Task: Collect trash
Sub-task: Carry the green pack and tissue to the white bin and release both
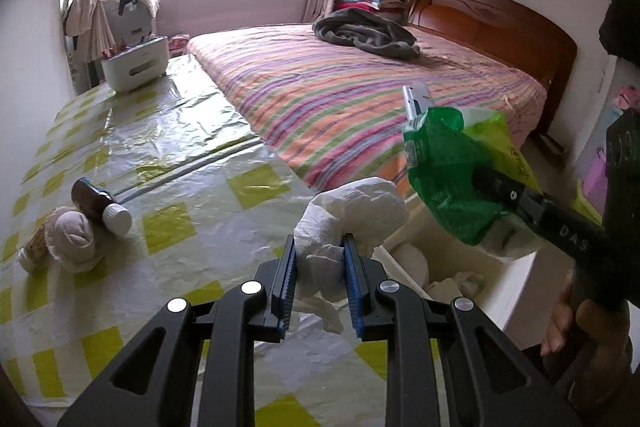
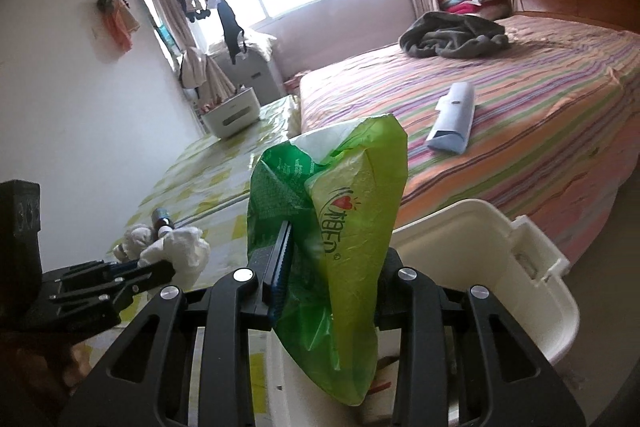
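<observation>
The left claw is clamped tight on a crumpled white tissue, which bulges above and droops below its blue pads at the counter's near right edge. The right claw pinches a green plastic wrapper; the wrapper covers its right finger completely, so only the left pad shows, and the gap looks narrow. Below both claws stands a white bin, its rim cut off by the claw frames and its contents mostly hidden; in the left wrist view a few pale scraps show inside. On the counter, covered in yellow-checked plastic, a brown bottle with a white cap lies on its side, touching a wadded pale ball; a small tube-like item beside the ball is too cut off to identify. A white box sits at the counter's far end. On the striped bed lie a grey blanket and 1 pale blue folded pack.
</observation>
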Tool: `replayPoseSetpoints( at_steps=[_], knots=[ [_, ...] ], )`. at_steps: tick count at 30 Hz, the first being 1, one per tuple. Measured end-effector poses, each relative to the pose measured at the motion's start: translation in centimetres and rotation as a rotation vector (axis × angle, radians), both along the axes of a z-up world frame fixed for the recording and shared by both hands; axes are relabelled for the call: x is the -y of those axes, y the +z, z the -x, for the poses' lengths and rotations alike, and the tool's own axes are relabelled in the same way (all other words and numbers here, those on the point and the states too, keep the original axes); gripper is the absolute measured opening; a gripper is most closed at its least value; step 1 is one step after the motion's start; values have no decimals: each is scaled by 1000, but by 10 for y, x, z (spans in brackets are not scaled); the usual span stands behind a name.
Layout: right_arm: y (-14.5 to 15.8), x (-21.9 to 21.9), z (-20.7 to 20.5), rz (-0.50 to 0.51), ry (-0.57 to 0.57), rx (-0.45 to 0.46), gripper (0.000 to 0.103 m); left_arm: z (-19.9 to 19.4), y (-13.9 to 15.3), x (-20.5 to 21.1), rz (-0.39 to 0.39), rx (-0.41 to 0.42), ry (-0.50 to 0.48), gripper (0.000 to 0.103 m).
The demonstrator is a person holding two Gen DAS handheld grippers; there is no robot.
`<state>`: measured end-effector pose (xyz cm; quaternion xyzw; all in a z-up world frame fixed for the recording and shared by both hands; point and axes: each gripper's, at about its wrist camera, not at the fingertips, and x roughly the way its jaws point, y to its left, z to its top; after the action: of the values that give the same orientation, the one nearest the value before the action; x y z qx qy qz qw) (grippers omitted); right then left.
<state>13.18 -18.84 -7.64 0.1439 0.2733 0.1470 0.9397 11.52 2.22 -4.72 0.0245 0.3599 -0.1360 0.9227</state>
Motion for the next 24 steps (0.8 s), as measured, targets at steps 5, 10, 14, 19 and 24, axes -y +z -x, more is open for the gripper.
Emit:
replayPoseSetpoints(
  at_steps=[5,10,14,19,24],
  knots=[
    [2,6,4,13,-28,16,32,0,-3,13,-17,0,-19,22],
    [1,11,7,11,-49,15,45,0,-3,21,-18,1,-37,22],
    [-1,20,7,-10,-79,4,56,-1,-4,27,-24,1,-51,22],
    [6,31,12,-35,-115,34,57,-1,-5,34,-23,-4,-61,22],
    [9,43,14,-67,-146,44,58,0,-7,45,-27,-8,-82,22]
  ],
)
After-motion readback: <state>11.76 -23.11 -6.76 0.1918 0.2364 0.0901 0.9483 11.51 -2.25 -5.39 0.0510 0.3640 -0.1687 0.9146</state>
